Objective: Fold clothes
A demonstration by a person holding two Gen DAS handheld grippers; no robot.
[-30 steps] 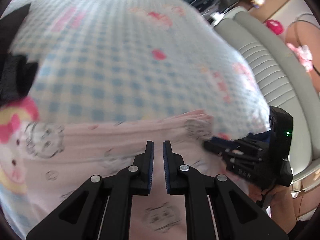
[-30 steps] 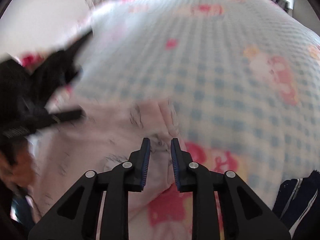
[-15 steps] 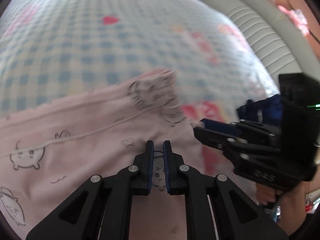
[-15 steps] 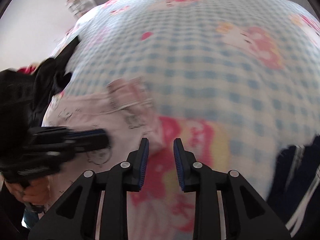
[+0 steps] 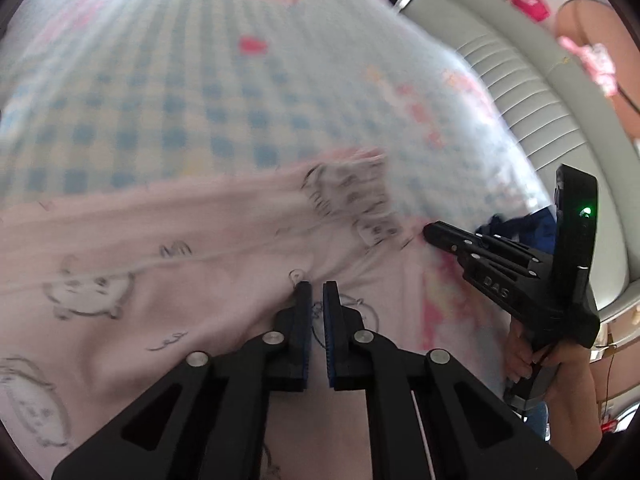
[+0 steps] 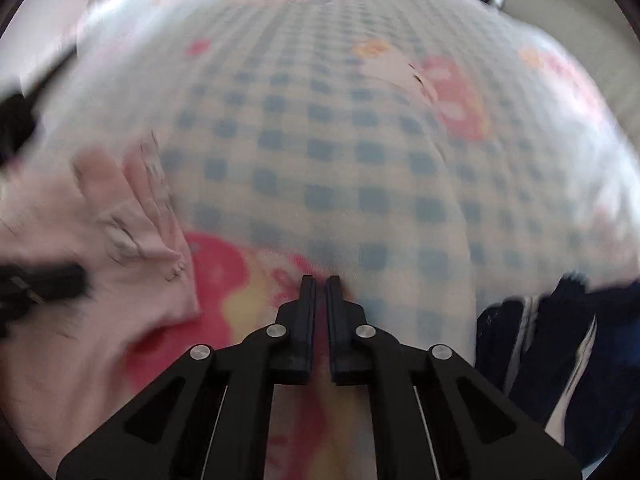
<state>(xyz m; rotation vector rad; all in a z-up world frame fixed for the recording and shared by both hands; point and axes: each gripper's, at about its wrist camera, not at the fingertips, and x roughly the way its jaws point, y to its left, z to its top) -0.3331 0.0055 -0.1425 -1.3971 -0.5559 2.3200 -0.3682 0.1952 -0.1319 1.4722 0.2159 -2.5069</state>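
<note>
A bed [image 5: 168, 92] with a blue checked cartoon sheet fills both views, and a grey padded headboard [image 5: 532, 92] runs along its far right side. The pink garment [image 5: 168, 264] lies spread on the sheet, with its gathered edge toward the middle of the bed. A dark blue garment [image 6: 532, 344] waits at the right, apart from the pink one.

The left gripper [image 5: 317, 300] hangs over the pink cloth with its jaws almost pressed together; only a thin gap shows and no cloth is visibly pinched in it. The right gripper [image 6: 321, 292] is over the bare sheet just beside the pink hem, and its jaws are closing with nothing between them.

To do this step well, I think both grippers should take the same edge of the pink cloth, well apart, and pinch only one layer. Then the lift can stay even, so the fold line comes straight.

Compared with half a second ago, the right jaws are clearly narrower. The left gripper has shifted across the pink cloth, and the right gripper now looks farther from it in the left view.
</note>
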